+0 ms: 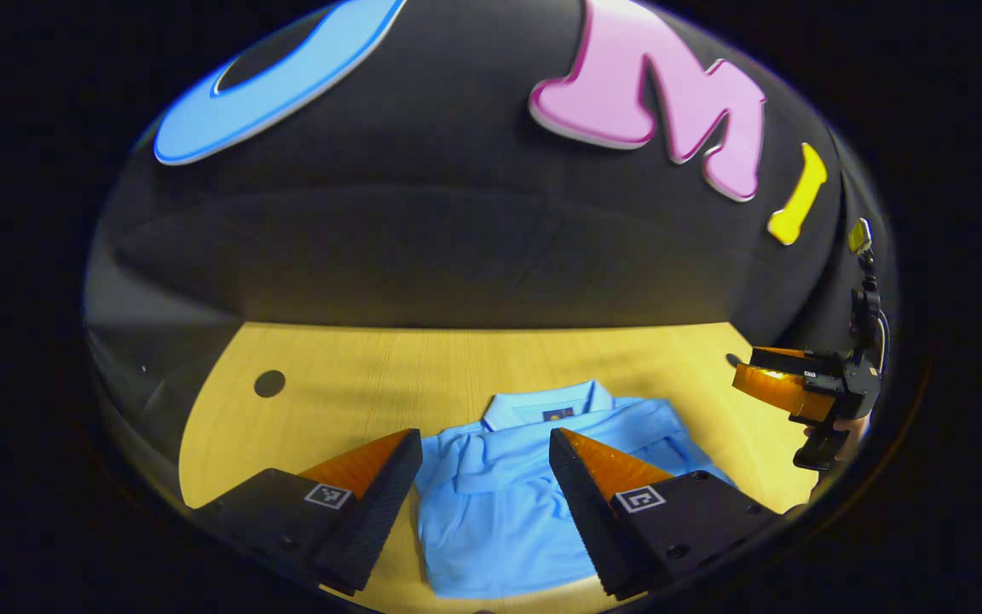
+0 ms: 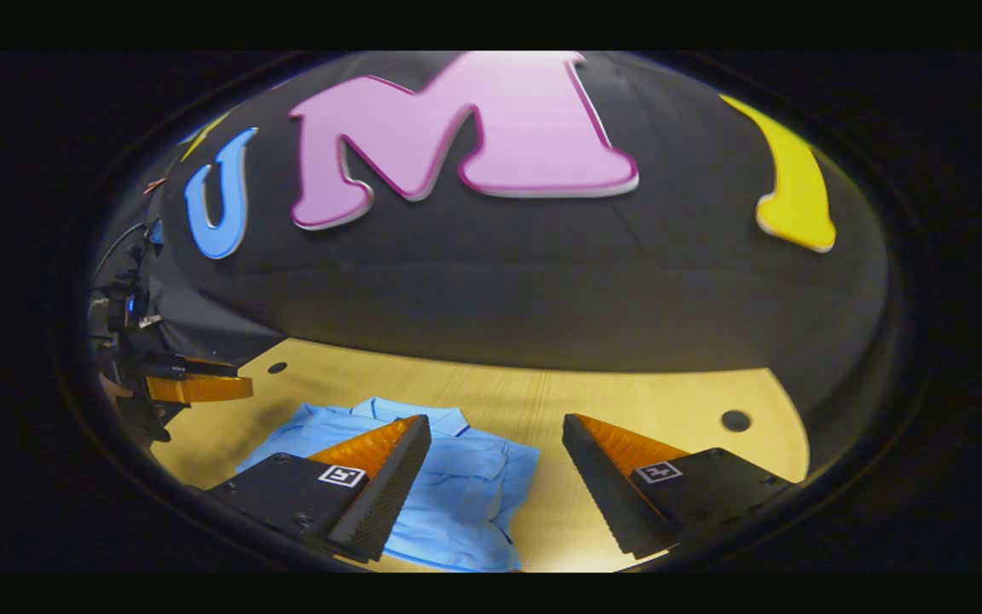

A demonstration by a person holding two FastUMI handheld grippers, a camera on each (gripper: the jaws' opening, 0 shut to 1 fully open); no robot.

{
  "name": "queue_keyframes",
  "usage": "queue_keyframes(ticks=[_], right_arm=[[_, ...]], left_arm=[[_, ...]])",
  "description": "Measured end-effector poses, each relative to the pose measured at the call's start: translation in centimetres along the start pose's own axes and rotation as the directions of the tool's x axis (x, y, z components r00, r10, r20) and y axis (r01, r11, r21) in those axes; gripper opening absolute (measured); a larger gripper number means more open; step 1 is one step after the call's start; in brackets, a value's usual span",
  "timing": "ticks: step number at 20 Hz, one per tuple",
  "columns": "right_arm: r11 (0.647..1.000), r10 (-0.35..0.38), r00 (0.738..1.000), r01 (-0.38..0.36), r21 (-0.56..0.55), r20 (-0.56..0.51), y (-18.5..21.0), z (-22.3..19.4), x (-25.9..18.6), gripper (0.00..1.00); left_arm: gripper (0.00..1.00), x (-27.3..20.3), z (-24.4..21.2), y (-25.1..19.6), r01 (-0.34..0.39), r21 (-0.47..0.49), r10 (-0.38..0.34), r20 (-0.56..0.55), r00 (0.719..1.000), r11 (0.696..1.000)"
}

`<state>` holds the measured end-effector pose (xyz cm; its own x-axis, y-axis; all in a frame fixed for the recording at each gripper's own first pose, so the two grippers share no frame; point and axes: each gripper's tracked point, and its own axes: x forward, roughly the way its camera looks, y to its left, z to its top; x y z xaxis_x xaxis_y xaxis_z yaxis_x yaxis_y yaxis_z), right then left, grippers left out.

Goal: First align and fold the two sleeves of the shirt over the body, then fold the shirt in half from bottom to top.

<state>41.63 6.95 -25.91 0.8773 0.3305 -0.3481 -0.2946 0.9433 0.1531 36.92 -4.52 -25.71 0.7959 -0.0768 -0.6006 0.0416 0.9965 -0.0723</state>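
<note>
The table [image 1: 355, 375] lies wide under you, and the shirt [image 1: 499, 503] sits on it near the front edge, folded compact, collar [image 1: 551, 401] facing the far wall. Your left gripper [image 1: 484, 460] hangs above it, jaws wide, nothing held. Your right gripper [image 2: 495, 456] hovers off the shirt's edge, wide and empty too.

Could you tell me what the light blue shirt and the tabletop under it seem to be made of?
The light blue collared shirt looks like a soft knit or woven fabric, matte, judging by its gentle creases and folds. The pale yellow tabletop looks like wood or wood-look laminate: fine straight grain lines, smooth with a slight sheen. Which one, I cannot tell.
</note>
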Motion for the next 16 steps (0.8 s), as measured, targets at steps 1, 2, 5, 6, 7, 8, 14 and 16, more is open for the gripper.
queue_keyframes(ticks=[1,2,5,6,7,8,14,16], right_arm=[[1.0,0.005,0.999,-0.004,-0.007,0.046,1.1,1.5,-2.6,0.98],[1.0,0.02,0.997,-0.02,-0.003,0.078,2.8,2.6,-5.2,0.98],[1.0,-0.002,0.985,0.003,-0.009,0.172,5.4,5.2,-13.6,0.98],[1.0,-0.009,0.978,0.012,-0.014,0.207,6.6,6.0,-16.6,0.98],[0.999,-0.02,0.971,0.027,-0.023,0.239,7.5,6.4,-19.3,0.98],[0.998,-0.034,0.964,0.045,-0.034,0.265,8.6,6.4,-22.2,0.98],[0.99,-0.055,0.945,0.095,-0.109,0.324,14.7,3.7,-37.2,0.98],[0.988,-0.058,0.944,0.101,-0.118,0.324,15.8,2.6,-40.7,0.97]], left_arm=[[0.97,-2.8,0.5,-0.6,0.007,0.031,-0.008,0.039,0.999,1.0],[0.97,-5.8,0.7,-1.6,0.027,0.056,-0.031,0.077,0.997,0.998],[0.97,-15.1,0.4,-3.6,0.07,0.049,-0.078,0.168,0.983,0.996],[0.97,-18.2,-0.1,-3.9,0.074,0.04,-0.08,0.189,0.979,0.997],[0.97,-21.3,-0.4,-4.1,0.07,0.041,-0.077,0.224,0.971,0.997],[0.97,-24.2,-1.0,-4.1,0.058,0.05,-0.069,0.256,0.964,0.997],[0.96,-38.4,-8.4,-5.4,0.002,0.091,-0.033,0.342,0.939,0.996],[0.97,-41.2,-10.0,-6.2,0.02,0.058,-0.039,0.342,0.939,0.998]])
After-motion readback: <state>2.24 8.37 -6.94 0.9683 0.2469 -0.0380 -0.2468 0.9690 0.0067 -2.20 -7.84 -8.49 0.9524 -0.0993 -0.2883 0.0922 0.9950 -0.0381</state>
